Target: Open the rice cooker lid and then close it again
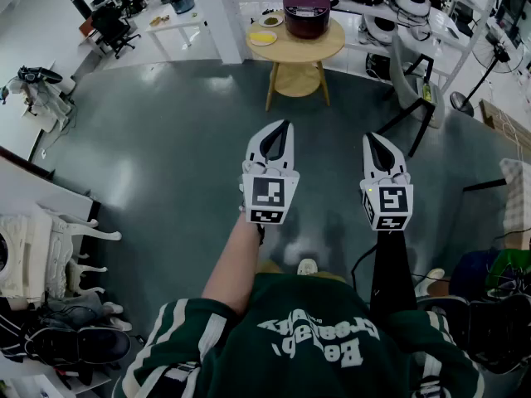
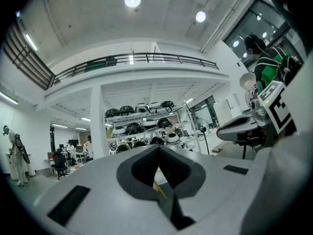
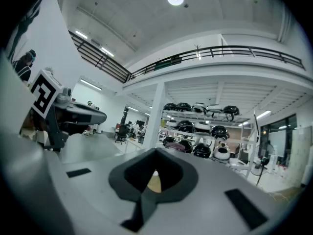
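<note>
left gripper (image 1: 283, 131), right gripper (image 1: 371, 139): jaws together, nothing held, level, side by side; likely carry pose for approach. cooker (image 1: 306, 12), lid down, on round bench (image 1: 328, 46), well ahead of both, beyond reach.

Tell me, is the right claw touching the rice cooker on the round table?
Apart. The head view shows a stretch of grey floor between the right claw and the rice cooker.
</note>
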Tool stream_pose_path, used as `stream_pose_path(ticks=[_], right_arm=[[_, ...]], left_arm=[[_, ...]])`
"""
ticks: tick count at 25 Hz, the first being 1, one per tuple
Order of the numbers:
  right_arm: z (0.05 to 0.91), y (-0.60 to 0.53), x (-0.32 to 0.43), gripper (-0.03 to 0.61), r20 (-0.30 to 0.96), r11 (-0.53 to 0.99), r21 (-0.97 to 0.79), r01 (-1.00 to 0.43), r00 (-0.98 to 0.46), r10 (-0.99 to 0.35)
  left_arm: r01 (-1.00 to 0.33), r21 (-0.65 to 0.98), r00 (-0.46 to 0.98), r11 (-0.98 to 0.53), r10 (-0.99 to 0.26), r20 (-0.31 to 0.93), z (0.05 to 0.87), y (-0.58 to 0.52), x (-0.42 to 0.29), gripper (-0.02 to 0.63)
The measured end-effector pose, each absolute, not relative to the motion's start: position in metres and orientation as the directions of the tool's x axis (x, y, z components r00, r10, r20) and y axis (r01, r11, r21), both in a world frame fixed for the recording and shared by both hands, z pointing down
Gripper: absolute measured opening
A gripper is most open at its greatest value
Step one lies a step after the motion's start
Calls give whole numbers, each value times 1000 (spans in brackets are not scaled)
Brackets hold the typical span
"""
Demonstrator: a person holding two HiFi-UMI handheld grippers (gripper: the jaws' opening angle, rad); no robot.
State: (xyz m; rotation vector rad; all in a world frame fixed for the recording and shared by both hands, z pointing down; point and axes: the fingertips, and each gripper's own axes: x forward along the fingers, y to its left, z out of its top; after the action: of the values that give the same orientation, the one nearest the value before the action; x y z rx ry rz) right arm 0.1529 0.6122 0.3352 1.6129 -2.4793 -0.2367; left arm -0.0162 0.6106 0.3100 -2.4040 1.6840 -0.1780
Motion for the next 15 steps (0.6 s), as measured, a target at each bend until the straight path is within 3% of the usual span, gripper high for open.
stream_pose_path(ticks=[13, 15], right_arm=[[339, 601, 177, 6, 17, 425, 149, -893, -427, -904], [337, 596, 181, 58, 8, 422, 136, -896, -425, -905]], left_arm=[[-923, -215, 332, -320, -943, -25, 308, 607, 6, -2], [-920, -190, 353, -342, -935, -26, 308, 603, 9, 46]])
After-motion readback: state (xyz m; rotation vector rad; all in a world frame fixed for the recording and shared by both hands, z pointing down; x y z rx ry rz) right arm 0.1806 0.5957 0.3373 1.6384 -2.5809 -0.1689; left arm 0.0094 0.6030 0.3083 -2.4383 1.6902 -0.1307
